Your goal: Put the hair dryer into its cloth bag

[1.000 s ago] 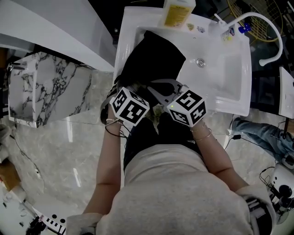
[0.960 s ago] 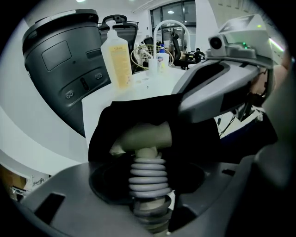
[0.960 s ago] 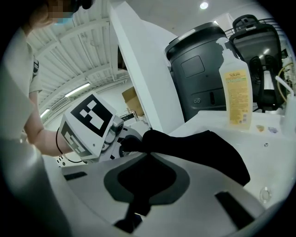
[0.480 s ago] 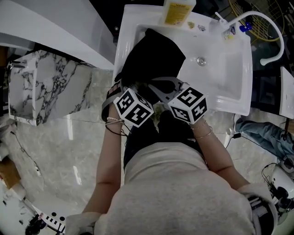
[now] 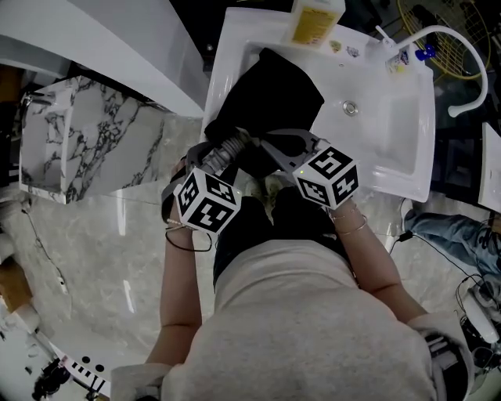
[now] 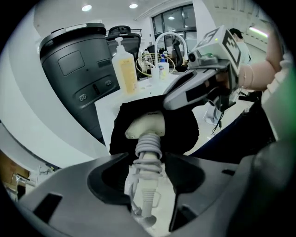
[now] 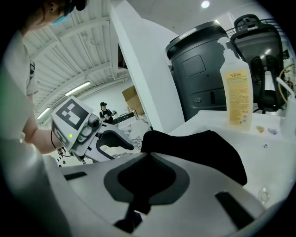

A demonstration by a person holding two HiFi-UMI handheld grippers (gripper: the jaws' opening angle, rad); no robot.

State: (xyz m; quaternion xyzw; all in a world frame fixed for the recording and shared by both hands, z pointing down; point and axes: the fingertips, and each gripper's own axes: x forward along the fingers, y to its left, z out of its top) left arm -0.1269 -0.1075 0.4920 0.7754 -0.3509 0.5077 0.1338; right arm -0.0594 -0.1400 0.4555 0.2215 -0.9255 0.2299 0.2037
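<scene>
The black cloth bag lies in the left part of the white sink. A pale hair dryer with its cord wound round the handle sticks out of the bag's mouth. My left gripper is shut on that wound handle, at the sink's near edge. My right gripper reaches in from the right and is shut on the bag's near edge; black cloth fills the space beyond its jaws. The dryer's head is hidden inside the bag.
A yellow soap bottle stands on the sink's back rim, and a white curved tap is at the right. The drain lies right of the bag. A marble block is to the left on the floor.
My left gripper has drawn left and toward me, rising a little, and the dryer's cord-wound handle now shows between it and the bag. The right gripper has stayed put.
</scene>
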